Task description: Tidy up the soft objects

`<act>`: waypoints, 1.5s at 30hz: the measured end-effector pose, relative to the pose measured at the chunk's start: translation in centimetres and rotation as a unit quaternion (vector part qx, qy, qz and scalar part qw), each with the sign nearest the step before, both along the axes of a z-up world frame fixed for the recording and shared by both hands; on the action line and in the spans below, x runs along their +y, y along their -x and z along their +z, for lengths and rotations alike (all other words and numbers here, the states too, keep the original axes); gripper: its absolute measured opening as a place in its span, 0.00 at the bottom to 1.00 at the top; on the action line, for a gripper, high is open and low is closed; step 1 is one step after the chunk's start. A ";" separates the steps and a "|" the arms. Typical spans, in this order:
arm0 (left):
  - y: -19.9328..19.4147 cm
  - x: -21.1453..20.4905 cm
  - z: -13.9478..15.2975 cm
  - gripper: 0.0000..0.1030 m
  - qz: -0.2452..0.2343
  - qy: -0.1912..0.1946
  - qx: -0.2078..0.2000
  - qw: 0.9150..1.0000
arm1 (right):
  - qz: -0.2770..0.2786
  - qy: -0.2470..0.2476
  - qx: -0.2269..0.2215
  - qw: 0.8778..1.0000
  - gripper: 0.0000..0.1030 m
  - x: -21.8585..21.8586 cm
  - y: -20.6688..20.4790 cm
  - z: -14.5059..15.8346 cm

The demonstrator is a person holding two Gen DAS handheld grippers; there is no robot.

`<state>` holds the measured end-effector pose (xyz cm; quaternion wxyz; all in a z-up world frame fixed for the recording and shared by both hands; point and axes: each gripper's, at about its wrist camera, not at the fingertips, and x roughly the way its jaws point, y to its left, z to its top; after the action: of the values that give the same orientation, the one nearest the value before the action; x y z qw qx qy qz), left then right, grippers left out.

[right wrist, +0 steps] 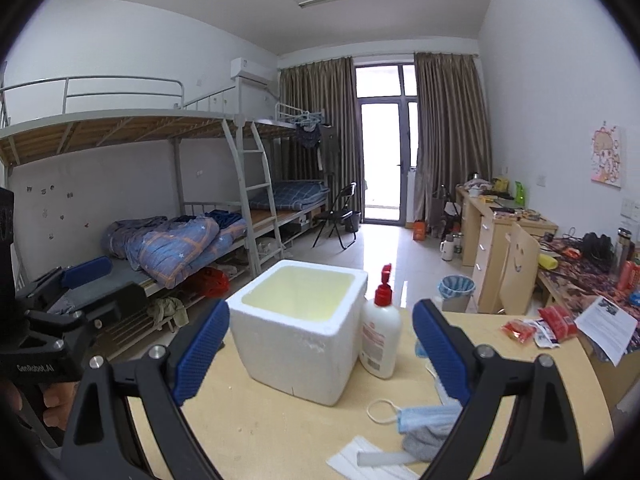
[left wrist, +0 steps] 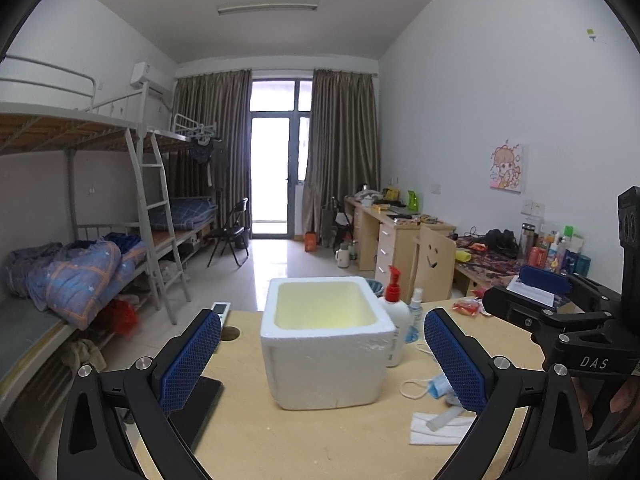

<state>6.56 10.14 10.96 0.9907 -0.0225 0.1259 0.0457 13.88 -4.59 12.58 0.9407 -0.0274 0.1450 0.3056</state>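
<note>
Right wrist view shows your soft things best: a blue face mask [right wrist: 424,416] lies crumpled near the table's front edge, on a grey scrap of cloth [right wrist: 424,446], with a white folded mask [right wrist: 360,460] and a clear strip lying on it just beside. All of it sits below and between your right gripper [right wrist: 320,348] fingers, partly hidden by the right finger. The white foam box [right wrist: 296,340], open and seemingly empty, stands just behind, likely the place these go.

Both grippers are spread wide and hold nothing; the left gripper [left wrist: 322,360] frames the box from its own view.

Mind the mask's ear loop [right wrist: 380,410]: it trails loose toward the box, and if you pinch only the loop the mask will dangle and may snag on the box rim. The cloth and mask overlap, so a shallow pinch may lift one and drag the other off the table edge. The lotion bottle [right wrist: 380,340] stands touching or nearly touching the box's right side, with a small spray bottle [left wrist: 416,312] behind it; a wide sweep with open fingers could topple either. The foam box is probably light, so a bump from a finger may shove it toward the far edge. Steady it with the left gripper if you drop things in.
</note>
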 end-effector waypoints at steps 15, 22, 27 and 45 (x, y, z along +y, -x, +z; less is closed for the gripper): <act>4.6 -3.2 -1.7 0.99 -0.027 0.009 -0.023 0.999 | -0.045 0.002 -0.036 0.998 0.92 -4.3 6.7 -1.3; 5.1 -3.7 -3.0 0.99 -0.026 -0.004 -0.037 0.999 | -0.062 0.021 -0.055 0.996 0.92 -5.4 8.1 -3.5; 5.4 -3.9 -4.1 0.99 -0.018 -0.007 -0.052 0.998 | -0.071 0.012 -0.058 0.996 0.92 -6.1 8.1 -5.0; 4.9 -5.9 -9.2 0.99 -0.038 -0.015 -0.062 0.997 | -0.125 0.014 -0.038 0.991 0.92 -8.7 7.9 -10.1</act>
<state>1.64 4.22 1.74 0.9979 -0.0060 0.0646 0.0085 5.97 -13.31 2.45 0.9758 -0.0339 0.1154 0.1824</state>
